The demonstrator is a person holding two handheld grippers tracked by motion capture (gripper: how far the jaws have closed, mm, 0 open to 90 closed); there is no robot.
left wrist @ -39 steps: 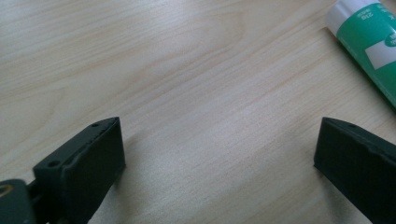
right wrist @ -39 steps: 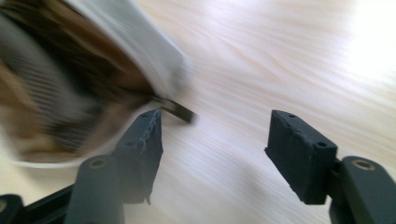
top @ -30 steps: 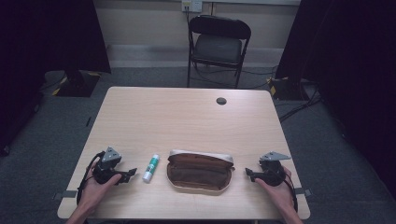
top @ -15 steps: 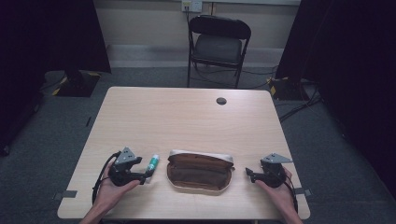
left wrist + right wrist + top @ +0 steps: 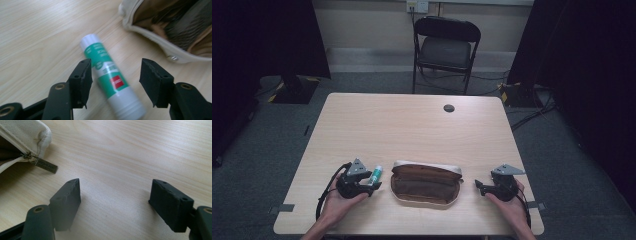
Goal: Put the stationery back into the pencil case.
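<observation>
glue stick (image 5: 109, 75): 1; open pouch (image 5: 426, 183): 1; grippers: 2; folding chair (image 5: 446, 50): 1; table (image 5: 412, 125): 1

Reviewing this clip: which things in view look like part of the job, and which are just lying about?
Likely in play:
- glue stick, lying between the open left gripper jaws
- open pouch beside it
- right gripper, open over bare table

Just lying about:
- folding chair behind the table
- round dark grommet near the table's far edge
</observation>
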